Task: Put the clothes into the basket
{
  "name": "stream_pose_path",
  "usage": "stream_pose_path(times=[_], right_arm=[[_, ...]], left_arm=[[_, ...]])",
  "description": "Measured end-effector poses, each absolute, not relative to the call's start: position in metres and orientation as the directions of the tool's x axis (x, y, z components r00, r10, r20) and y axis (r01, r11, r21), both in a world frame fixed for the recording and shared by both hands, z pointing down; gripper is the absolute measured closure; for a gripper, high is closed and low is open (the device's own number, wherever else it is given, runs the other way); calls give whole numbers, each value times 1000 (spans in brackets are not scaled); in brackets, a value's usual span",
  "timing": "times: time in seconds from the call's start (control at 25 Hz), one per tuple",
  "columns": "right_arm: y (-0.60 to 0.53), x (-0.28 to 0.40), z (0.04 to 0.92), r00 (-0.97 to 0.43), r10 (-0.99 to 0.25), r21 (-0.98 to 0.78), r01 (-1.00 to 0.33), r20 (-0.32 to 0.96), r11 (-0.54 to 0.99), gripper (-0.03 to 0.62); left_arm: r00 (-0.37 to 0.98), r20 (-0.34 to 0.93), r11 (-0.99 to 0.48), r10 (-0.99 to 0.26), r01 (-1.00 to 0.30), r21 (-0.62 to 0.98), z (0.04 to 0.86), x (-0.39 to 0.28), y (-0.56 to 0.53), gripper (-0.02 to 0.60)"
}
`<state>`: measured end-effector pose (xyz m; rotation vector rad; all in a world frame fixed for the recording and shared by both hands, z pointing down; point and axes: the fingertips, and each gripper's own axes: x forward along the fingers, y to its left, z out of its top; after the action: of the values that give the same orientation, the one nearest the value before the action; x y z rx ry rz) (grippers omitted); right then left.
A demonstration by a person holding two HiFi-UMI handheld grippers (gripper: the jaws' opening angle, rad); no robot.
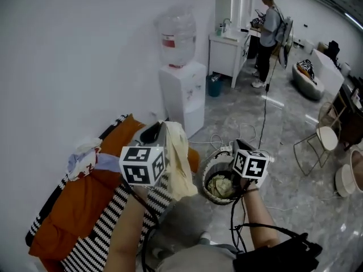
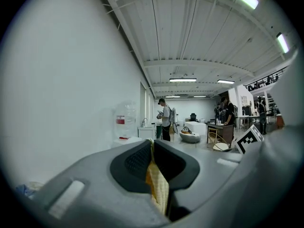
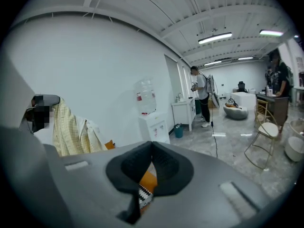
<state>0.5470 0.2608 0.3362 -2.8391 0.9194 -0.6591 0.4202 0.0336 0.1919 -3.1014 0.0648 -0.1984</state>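
My left gripper (image 1: 154,131) is shut on a pale yellow checked garment (image 1: 179,164) that hangs from its jaws over the edge of the sofa. In the left gripper view the cloth (image 2: 156,184) is pinched between the closed pads of the gripper (image 2: 152,144). The right gripper view shows the same garment (image 3: 66,127) dangling at the left. A round woven basket (image 1: 209,173) stands on the floor with light clothes inside. My right gripper (image 1: 238,145) hovers over the basket's far rim; its jaws (image 3: 151,146) meet at the tips with nothing between them.
An orange cover (image 1: 85,203) and a black-and-white striped blanket (image 1: 108,225) lie on the sofa, with a small heap of clothes (image 1: 85,158) by the wall. A water dispenser (image 1: 182,92) stands behind the basket. Cables (image 1: 218,141) trail on the floor. A person (image 1: 267,35) stands far back.
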Motion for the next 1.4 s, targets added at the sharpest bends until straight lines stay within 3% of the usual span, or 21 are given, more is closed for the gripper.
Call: stream_pose_path(times=[0.4,0.72,1.4], right_arm=[[366,596,336,784,-499,-234,-441,370,-866,591],[430,612,353,837,-385,-254,-304,389,-918,591],[530,614,410,863,-126,-200,-30,490,-979,591]], left_arm=[[989,132,-994,63,74,-75,180,489,125,554],[959,165,-967,230,245,-74,197,550,188,554],[835,321,-885,447,466,21,313,624,263,554]])
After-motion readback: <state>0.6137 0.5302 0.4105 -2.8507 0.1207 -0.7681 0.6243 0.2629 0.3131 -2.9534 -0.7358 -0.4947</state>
